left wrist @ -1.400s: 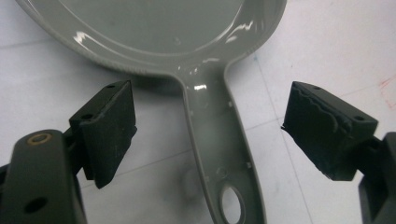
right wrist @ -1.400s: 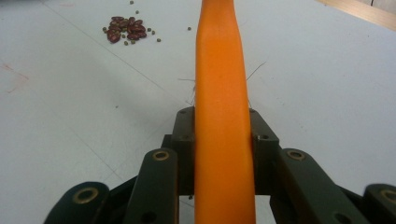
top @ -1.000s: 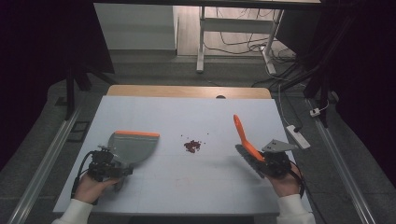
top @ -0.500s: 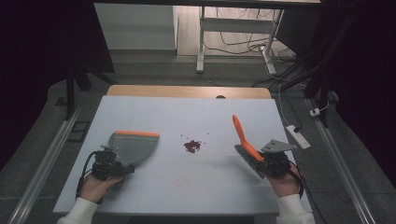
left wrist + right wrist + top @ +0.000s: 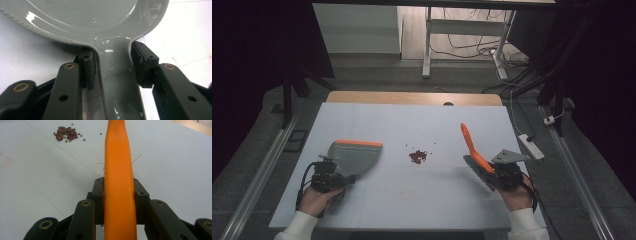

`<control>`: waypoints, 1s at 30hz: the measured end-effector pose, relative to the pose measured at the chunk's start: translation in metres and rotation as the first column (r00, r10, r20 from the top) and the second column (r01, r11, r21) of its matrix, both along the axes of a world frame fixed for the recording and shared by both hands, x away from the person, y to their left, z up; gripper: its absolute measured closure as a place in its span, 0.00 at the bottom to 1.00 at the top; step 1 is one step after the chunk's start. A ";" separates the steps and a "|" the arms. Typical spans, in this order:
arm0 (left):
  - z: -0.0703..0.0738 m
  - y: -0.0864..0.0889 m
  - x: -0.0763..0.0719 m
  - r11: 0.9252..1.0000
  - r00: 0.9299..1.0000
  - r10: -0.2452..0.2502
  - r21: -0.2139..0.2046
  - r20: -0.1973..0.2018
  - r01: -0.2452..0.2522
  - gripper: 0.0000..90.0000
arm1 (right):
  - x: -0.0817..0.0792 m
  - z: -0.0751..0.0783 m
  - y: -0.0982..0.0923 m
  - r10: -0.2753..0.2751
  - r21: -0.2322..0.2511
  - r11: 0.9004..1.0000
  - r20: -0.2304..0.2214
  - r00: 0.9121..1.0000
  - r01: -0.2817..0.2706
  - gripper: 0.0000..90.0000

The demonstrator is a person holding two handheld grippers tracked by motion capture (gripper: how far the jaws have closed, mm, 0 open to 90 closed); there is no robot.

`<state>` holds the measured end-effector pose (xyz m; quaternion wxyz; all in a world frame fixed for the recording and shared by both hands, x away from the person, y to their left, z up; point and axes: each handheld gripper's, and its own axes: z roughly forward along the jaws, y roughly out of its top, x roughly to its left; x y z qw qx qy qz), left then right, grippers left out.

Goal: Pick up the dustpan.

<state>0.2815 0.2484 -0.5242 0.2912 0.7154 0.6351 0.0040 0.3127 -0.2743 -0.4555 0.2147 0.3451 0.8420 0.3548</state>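
A grey dustpan (image 5: 354, 156) with an orange front lip lies flat on the white table at the left. My left gripper (image 5: 341, 177) sits behind it. In the left gripper view its jaws have just been closing, and the pads (image 5: 88, 67) now press both sides of the dustpan's handle (image 5: 117, 82). My right gripper (image 5: 495, 173) is shut on an orange-handled brush (image 5: 472, 145), whose handle (image 5: 117, 157) slants up and away with the dark bristles low by the table. A small pile of red-brown beans (image 5: 417, 155) lies between the two tools, up and to the left of the brush (image 5: 65, 134).
A white power strip (image 5: 530, 146) lies at the table's right edge. A wooden strip (image 5: 412, 98) runs along the far edge. Metal rails flank the table, and a few stray beans (image 5: 101, 133) are scattered near the pile.
The left gripper's jaws have narrowed around the dustpan's handle. Both hands, the brush and the beans stay where they were.
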 end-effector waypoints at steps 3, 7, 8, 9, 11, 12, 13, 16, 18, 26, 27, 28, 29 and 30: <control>0.000 0.001 0.000 1.000 1.000 0.002 -0.011 -0.004 -0.002 0.64 | 0.000 0.000 0.000 0.000 -0.002 1.000 -0.001 1.000 0.000 0.78; 0.000 0.001 0.000 1.000 1.000 0.008 -0.014 -0.003 -0.008 0.65 | 0.000 -0.001 0.000 -0.003 -0.002 1.000 -0.004 1.000 0.003 0.78; 0.000 0.001 0.000 1.000 1.000 0.009 -0.013 -0.004 -0.009 0.65 | 0.000 -0.001 0.000 -0.003 -0.002 1.000 -0.004 1.000 0.003 0.78; 0.000 0.002 0.000 1.000 1.000 0.014 -0.012 -0.003 -0.014 0.66 | 0.000 -0.001 0.000 -0.002 -0.003 1.000 -0.003 1.000 0.002 0.78; 0.000 0.003 0.000 1.000 1.000 0.020 -0.014 -0.002 -0.020 0.67 | 0.000 0.000 0.000 0.000 -0.002 1.000 0.000 1.000 0.000 0.78; 0.000 0.003 0.000 1.000 1.000 0.020 -0.014 -0.002 -0.020 0.67 | 0.000 0.000 0.000 0.001 -0.002 1.000 0.000 1.000 -0.001 0.78; 0.000 0.003 0.000 1.000 1.000 0.023 -0.013 0.000 -0.023 0.67 | 0.000 0.000 0.000 0.001 -0.002 1.000 0.000 1.000 -0.001 0.78; 0.000 0.005 0.000 1.000 1.000 0.027 -0.013 0.006 -0.027 0.68 | 0.000 -0.001 0.000 -0.003 -0.003 1.000 -0.004 1.000 0.003 0.78; 0.000 0.005 0.000 1.000 1.000 0.025 -0.014 0.007 -0.025 0.68 | 0.000 -0.001 0.000 -0.002 -0.004 1.000 -0.005 1.000 0.002 0.78; 0.001 0.008 -0.001 0.999 0.999 0.029 -0.017 0.024 -0.029 0.69 | 0.000 -0.001 0.000 0.001 -0.005 1.000 -0.003 1.000 -0.001 0.78; 0.001 0.008 -0.001 0.999 0.999 0.030 -0.017 0.030 -0.029 0.69 | 0.000 -0.001 0.000 0.003 -0.006 1.000 -0.004 1.000 -0.003 0.78; 0.001 0.008 -0.001 1.000 0.999 0.029 -0.014 0.034 -0.028 0.69 | 0.000 -0.001 0.000 0.002 -0.006 1.000 -0.004 1.000 -0.002 0.78; 0.001 0.009 -0.002 1.000 0.999 0.028 -0.010 0.038 -0.028 0.69 | 0.000 -0.001 0.000 0.001 -0.005 1.000 -0.005 1.000 -0.001 0.78; 0.001 0.009 -0.002 1.000 0.999 0.027 -0.009 0.039 -0.027 0.69 | 0.000 -0.001 0.000 0.001 -0.005 1.000 -0.005 1.000 -0.001 0.78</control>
